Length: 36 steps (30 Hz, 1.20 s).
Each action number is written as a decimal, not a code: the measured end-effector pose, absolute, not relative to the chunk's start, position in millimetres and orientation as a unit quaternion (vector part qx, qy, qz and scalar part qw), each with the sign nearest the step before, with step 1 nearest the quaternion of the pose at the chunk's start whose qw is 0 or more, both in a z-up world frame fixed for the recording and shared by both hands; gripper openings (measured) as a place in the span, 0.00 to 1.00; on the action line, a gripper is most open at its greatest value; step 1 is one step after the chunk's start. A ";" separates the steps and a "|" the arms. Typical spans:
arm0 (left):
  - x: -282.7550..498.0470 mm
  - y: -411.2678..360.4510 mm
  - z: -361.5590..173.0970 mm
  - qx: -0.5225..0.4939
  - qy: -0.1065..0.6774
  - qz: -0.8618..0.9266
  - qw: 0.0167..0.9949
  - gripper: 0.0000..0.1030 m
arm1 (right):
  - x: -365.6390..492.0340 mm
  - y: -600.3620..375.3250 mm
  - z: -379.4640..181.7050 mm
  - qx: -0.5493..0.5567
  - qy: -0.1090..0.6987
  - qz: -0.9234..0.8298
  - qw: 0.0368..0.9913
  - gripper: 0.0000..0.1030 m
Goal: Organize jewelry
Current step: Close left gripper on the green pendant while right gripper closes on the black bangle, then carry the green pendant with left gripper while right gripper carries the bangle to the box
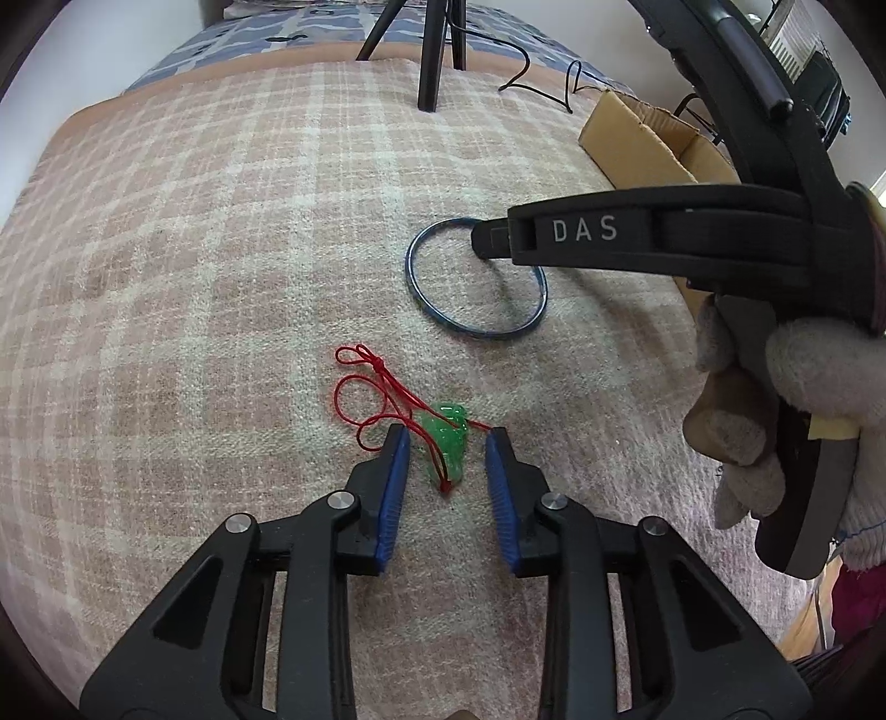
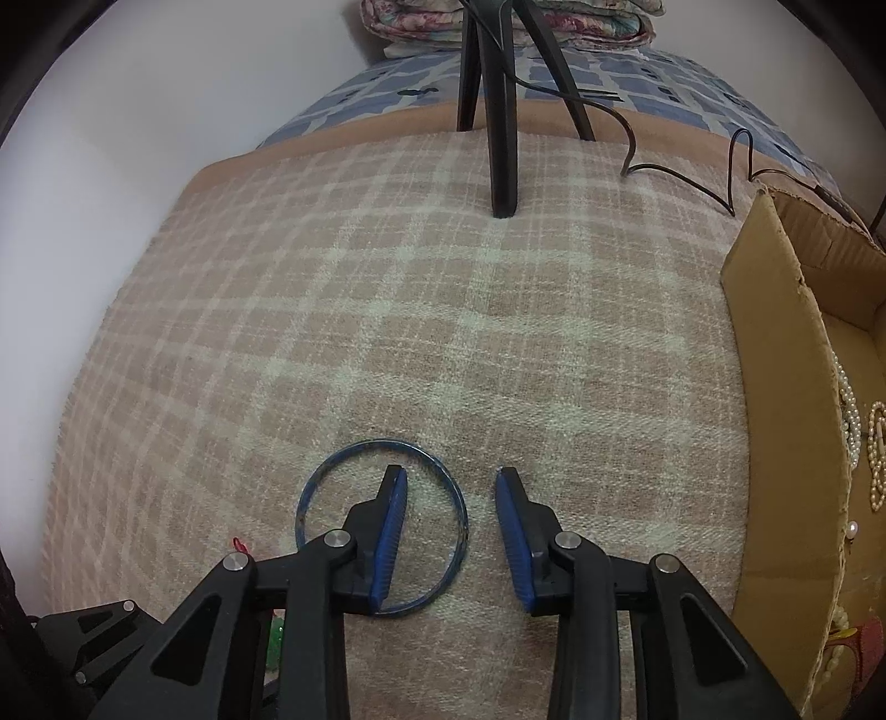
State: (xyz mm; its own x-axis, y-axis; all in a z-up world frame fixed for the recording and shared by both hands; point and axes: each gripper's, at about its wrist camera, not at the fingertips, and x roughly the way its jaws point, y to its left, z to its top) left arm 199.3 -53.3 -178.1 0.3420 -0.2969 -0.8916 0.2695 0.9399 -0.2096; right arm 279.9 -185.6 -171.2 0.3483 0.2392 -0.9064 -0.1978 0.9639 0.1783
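Note:
A green pendant (image 1: pixel 446 438) on a red cord (image 1: pixel 362 382) lies on the plaid blanket. My left gripper (image 1: pixel 447 435) is open, its blue pads on either side of the pendant. A blue bangle (image 1: pixel 443 315) lies flat further back; it also shows in the right wrist view (image 2: pixel 310 487). My right gripper (image 2: pixel 451 476) is open, with its left finger (image 2: pixel 390 526) over the inside of the bangle and its right finger outside the ring. In the left wrist view the right gripper (image 1: pixel 484 238) reaches in from the right over the bangle's far rim.
A cardboard box (image 2: pixel 775 354) stands at the right edge of the blanket, with pearl necklaces (image 2: pixel 853 421) inside. A black tripod (image 2: pixel 501 111) stands at the back, with a black cable (image 2: pixel 686 177) trailing to the right. A folded quilt (image 2: pixel 498 22) lies beyond.

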 end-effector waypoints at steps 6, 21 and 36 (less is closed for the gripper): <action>197.3 -52.2 -178.5 -0.004 0.541 -0.168 0.824 0.14 | 277.6 -186.3 -172.8 0.013 0.550 0.130 0.825 0.26; 186.0 -48.3 -165.2 -0.010 0.530 -0.158 0.833 0.13 | 275.6 -187.1 -162.6 0.023 0.535 0.138 0.833 0.02; 175.2 -30.1 -122.1 -0.034 0.494 -0.163 0.853 0.13 | 252.3 -177.5 -95.6 -0.003 0.467 0.147 0.872 0.01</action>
